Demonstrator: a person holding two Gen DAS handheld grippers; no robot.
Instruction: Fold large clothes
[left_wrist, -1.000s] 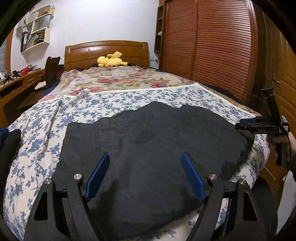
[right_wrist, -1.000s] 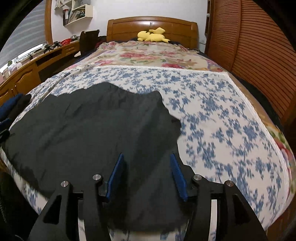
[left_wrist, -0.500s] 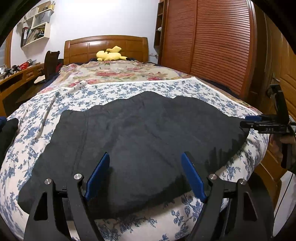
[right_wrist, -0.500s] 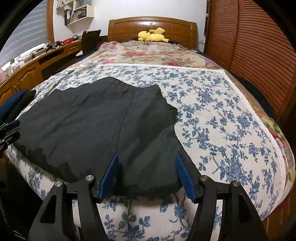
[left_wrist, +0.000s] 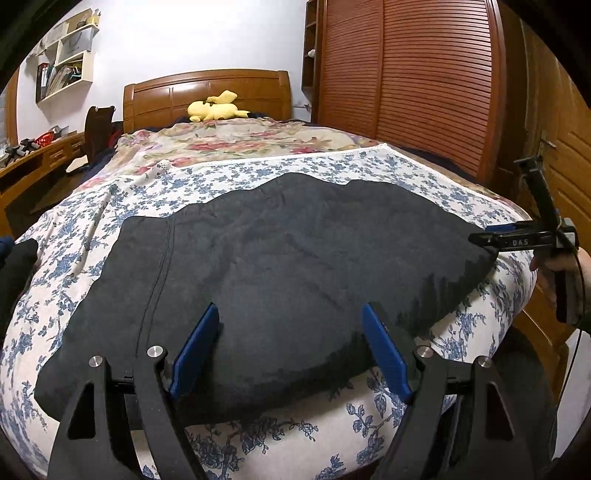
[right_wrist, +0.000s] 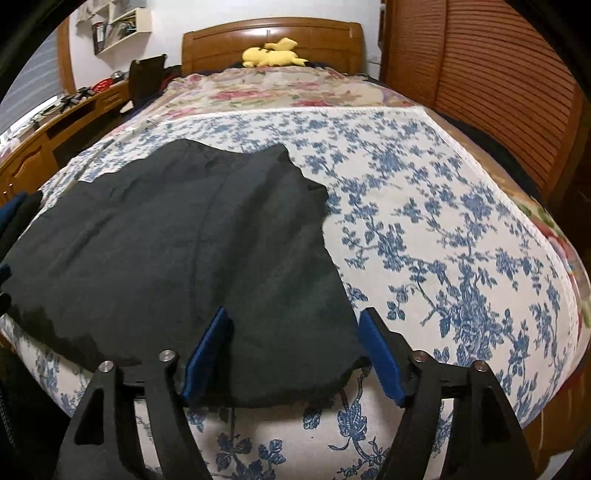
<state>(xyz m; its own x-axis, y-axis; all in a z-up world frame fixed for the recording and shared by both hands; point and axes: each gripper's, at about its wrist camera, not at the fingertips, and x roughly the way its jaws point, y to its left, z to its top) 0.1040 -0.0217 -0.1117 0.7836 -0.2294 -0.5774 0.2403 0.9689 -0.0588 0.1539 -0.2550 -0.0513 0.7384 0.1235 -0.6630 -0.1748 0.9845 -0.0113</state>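
A black garment (left_wrist: 280, 266) lies flat on a floral bed (right_wrist: 443, 240); the left gripper (left_wrist: 291, 332) gapes, while the right gripper (right_wrist: 293, 336) has just been opening, cloth between its jaws.

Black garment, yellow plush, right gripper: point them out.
black garment (left_wrist: 280, 258), left wrist view, middle of the cloth
yellow plush (right_wrist: 273, 53), right wrist view, body
right gripper (right_wrist: 295, 332), right wrist view, between the fingertips

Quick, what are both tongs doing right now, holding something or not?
Left tongs: open, holding nothing, above the dark grey cloth garment.
Right tongs: just been opening, now open; garment edge between them, not gripped.
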